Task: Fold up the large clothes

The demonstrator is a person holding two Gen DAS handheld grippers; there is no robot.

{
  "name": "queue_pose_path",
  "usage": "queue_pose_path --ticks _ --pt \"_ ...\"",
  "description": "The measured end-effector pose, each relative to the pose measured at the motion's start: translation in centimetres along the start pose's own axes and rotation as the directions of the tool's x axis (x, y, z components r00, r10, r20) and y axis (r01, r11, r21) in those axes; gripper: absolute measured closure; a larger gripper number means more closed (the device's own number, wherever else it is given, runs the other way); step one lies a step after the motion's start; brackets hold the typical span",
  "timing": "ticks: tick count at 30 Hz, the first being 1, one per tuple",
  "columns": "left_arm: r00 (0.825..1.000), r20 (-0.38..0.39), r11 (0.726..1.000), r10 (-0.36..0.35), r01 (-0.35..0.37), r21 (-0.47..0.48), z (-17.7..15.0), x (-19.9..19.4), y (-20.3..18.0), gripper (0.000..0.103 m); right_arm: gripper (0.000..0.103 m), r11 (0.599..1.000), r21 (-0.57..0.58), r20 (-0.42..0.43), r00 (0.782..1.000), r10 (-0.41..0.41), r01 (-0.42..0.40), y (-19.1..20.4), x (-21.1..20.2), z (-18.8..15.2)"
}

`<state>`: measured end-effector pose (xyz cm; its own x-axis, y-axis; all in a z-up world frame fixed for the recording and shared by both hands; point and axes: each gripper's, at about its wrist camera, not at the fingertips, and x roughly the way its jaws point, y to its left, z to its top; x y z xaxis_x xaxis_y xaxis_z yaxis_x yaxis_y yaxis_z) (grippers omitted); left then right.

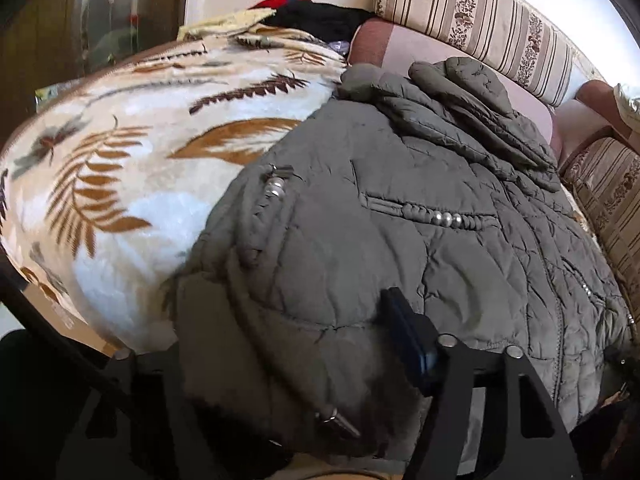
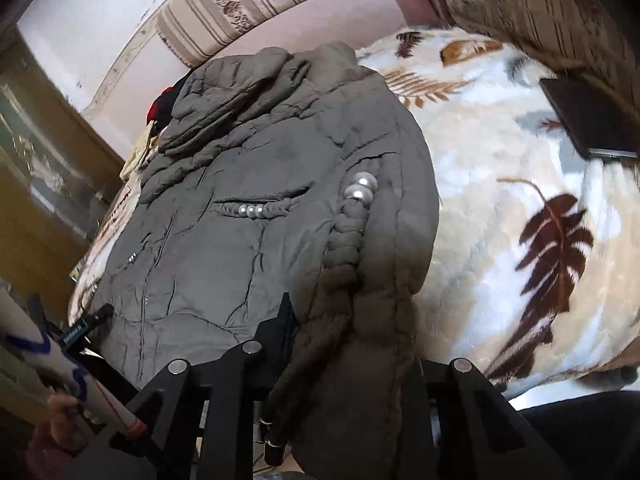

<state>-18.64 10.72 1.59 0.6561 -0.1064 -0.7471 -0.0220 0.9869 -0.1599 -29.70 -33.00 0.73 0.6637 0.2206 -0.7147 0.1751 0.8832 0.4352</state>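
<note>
The olive quilted jacket (image 1: pixel 420 208) lay spread on the leaf-print blanket (image 1: pixel 120 152), collar end far from me, hem end at my tools. To my left, blanket ran bare out to its rounded edge, with a dark cabinet (image 1: pixel 80 20) beyond. To my right, seen from the right wrist, blanket (image 2: pixel 520 208) also lay open beside the jacket (image 2: pixel 248 208), up to a flat dark object (image 2: pixel 588 120) near the striped cushion (image 2: pixel 540 12). Far side was closed off by a pink sofa back and a striped bolster (image 1: pixel 480 20), with a folded sleeve bunched against it. A pile of red and black clothes (image 1: pixel 312 12) sat past the blanket's far left corner. My left gripper (image 1: pixel 280 360) had a thick fold of jacket hem between its fingers, one blue-padded finger (image 1: pixel 408 332) pressed on the fabric, so it was clamped on the jacket. My right gripper (image 2: pixel 352 344) likewise had the jacket's right edge bunched between its fingers, gripping it. The pearl-trimmed pocket (image 1: pixel 444 218) sat just ahead of both tools.
</note>
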Motion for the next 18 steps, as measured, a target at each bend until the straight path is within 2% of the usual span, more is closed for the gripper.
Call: queue_pose_path --ticks 5,9,12,18 --pt "0.997 0.016 0.995 0.07 -0.071 0.065 -0.3 0.4 -1.1 0.036 0.077 0.999 -0.002 -0.018 0.999 -0.033 0.033 0.0 0.6 -0.2" --pt "0.994 0.021 0.988 0.11 -0.112 0.109 -0.4 0.7 -1.9 0.03 0.071 0.998 0.002 -0.034 0.998 -0.059 0.059 -0.1 1.1 -0.2" --pt "0.99 0.029 0.98 0.14 -0.143 0.14 -0.5 0.7 -2.5 0.03 0.069 0.998 0.018 -0.041 0.998 -0.055 0.056 -0.4 1.1 -0.2" --pt "0.98 0.046 0.959 0.195 -0.2 0.199 -0.4 0.4 -3.6 0.03 0.077 0.999 -0.01 -0.006 0.999 -0.046 0.045 0.2 0.4 -0.2"
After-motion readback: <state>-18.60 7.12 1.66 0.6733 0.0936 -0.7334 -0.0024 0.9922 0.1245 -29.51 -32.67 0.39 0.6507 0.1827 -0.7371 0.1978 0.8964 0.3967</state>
